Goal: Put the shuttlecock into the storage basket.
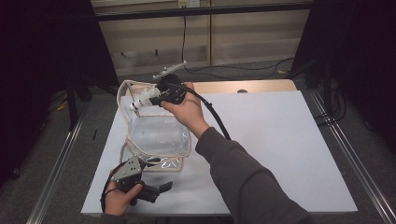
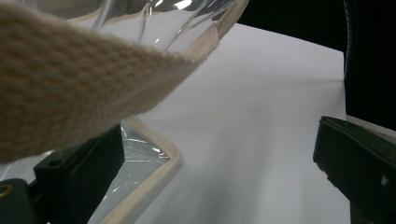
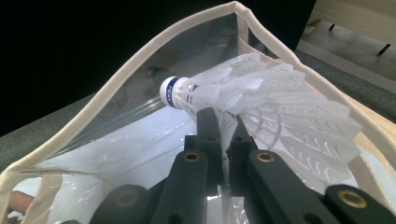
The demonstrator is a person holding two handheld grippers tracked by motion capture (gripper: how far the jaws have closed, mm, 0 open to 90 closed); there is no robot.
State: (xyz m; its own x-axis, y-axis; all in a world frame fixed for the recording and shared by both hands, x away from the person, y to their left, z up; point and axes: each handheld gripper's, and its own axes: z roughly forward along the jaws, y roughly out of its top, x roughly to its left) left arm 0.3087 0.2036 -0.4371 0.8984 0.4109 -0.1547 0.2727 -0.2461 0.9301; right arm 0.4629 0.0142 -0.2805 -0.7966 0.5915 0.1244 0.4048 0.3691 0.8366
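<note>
Keep right claw (image 3: 223, 122) clenched on shuttlecock (image 3: 261, 100), lower cork-first into clear bag (image 1: 159, 133); left claw (image 1: 161, 190), released, steadies at six o'clock.

I see a white table (image 1: 280, 154) on grey floor (image 1: 93, 121), a pale panelled wall (image 1: 252, 32) behind, cables (image 1: 243, 70) trailing.

No legible text or labels
</note>
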